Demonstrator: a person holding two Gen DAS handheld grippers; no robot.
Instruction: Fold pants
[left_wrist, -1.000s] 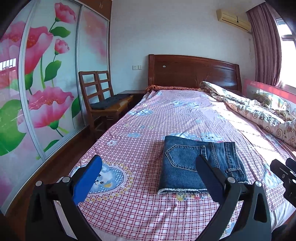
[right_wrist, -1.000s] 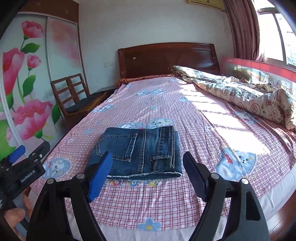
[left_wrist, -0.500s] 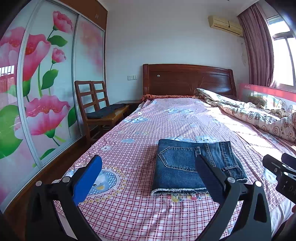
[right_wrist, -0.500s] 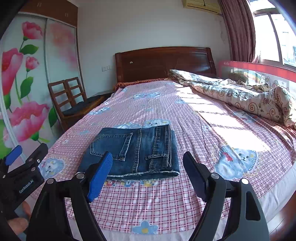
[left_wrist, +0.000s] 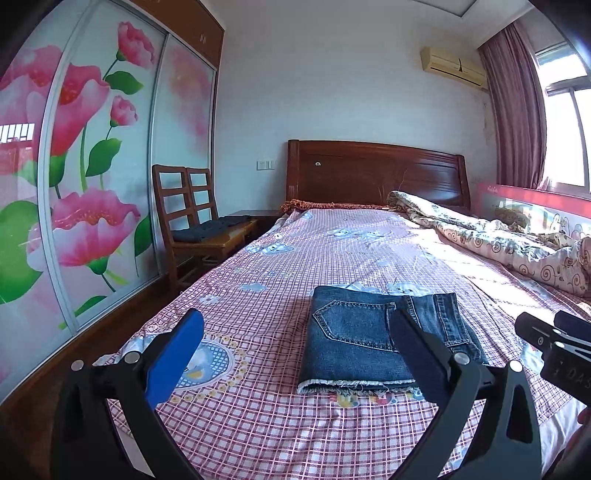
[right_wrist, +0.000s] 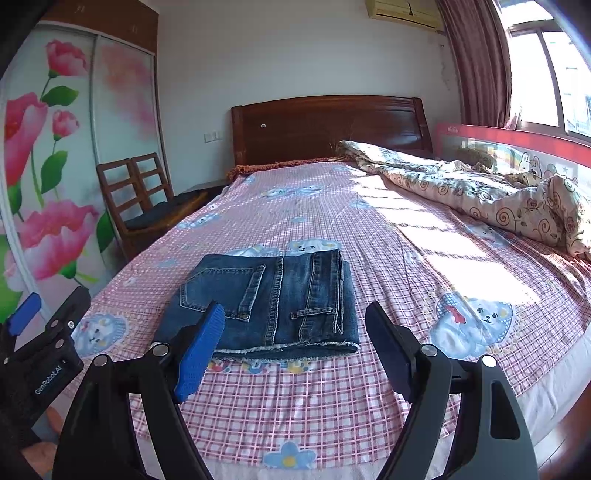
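The dark blue jeans (left_wrist: 369, 339) lie folded into a flat rectangle on the pink checked bed sheet (left_wrist: 258, 317), near the foot of the bed, back pocket up and frayed hem toward me. They also show in the right wrist view (right_wrist: 273, 299). My left gripper (left_wrist: 295, 350) is open and empty, held above the bed's foot end, short of the jeans. My right gripper (right_wrist: 295, 350) is open and empty, also back from the jeans. Each gripper shows at the edge of the other's view.
A crumpled floral quilt (right_wrist: 480, 192) lies along the right side of the bed by a red bed rail (right_wrist: 517, 147). A wooden headboard (left_wrist: 369, 173) stands at the far end. Two wooden chairs (left_wrist: 199, 221) and a flowered wardrobe (left_wrist: 74, 184) stand left.
Both grippers have drawn back and tilted up from the folded jeans, so the views show more of the wall. The jeans have not moved.
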